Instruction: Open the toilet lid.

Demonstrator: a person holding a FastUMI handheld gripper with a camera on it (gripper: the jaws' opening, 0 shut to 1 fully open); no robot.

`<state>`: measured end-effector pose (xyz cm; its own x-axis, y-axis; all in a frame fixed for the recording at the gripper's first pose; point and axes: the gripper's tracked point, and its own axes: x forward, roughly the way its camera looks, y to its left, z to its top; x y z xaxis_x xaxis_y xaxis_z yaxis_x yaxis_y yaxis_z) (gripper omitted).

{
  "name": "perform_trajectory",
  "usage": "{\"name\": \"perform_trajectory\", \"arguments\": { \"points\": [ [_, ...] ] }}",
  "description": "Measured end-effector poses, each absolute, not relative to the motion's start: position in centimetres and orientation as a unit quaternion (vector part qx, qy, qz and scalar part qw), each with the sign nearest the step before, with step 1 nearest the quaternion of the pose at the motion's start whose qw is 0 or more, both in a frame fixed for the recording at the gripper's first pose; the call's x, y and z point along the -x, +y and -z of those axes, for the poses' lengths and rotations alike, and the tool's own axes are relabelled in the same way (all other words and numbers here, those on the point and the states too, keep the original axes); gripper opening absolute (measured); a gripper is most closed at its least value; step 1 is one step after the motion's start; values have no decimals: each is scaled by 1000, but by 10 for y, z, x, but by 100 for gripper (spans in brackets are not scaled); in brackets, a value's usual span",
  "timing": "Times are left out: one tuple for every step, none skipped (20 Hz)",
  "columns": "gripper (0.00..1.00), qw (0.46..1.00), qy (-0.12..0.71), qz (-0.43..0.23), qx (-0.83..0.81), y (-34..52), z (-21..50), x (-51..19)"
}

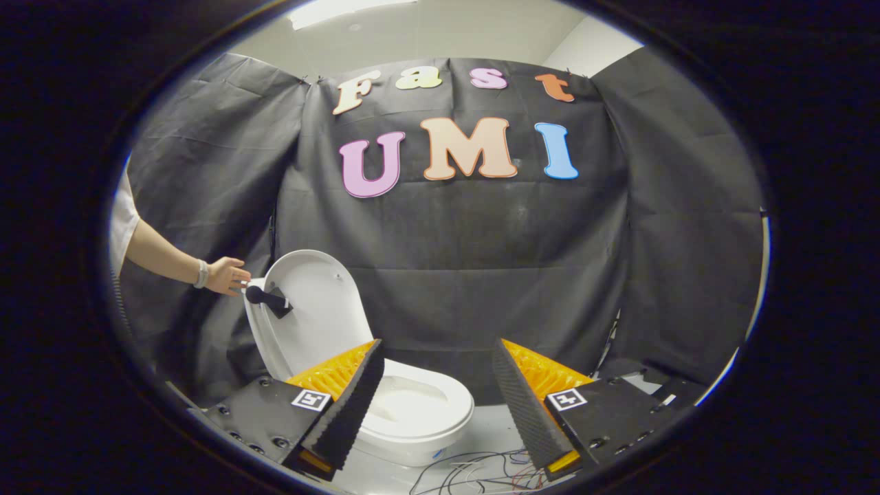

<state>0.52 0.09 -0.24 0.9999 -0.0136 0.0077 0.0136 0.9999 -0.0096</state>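
Observation:
A white toilet [419,412] stands just beyond my left finger, its bowl open to view. Its white lid [313,309] is raised and leans back at a slant against the black cloth wall. A black knob-like handle [265,297] sticks out from the lid's edge, and a person's hand [227,275] touches the lid right beside it. My gripper [436,371] is open, with a wide gap between the fingers and nothing in it; the toilet's rim shows through that gap.
The person's arm [161,258] reaches in from beside the toilet. Loose wires [481,471] lie on the pale floor in front of the bowl. Black cloth walls close the booth behind and on both sides.

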Motion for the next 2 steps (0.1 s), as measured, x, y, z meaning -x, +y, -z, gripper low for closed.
{"name": "perform_trajectory", "arguments": {
  "points": [
    [98, 1000, -4, 7, 5, 1, 2, -5],
    [98, 1000, -4, 7, 5, 1, 3, -4]
  ]
}}
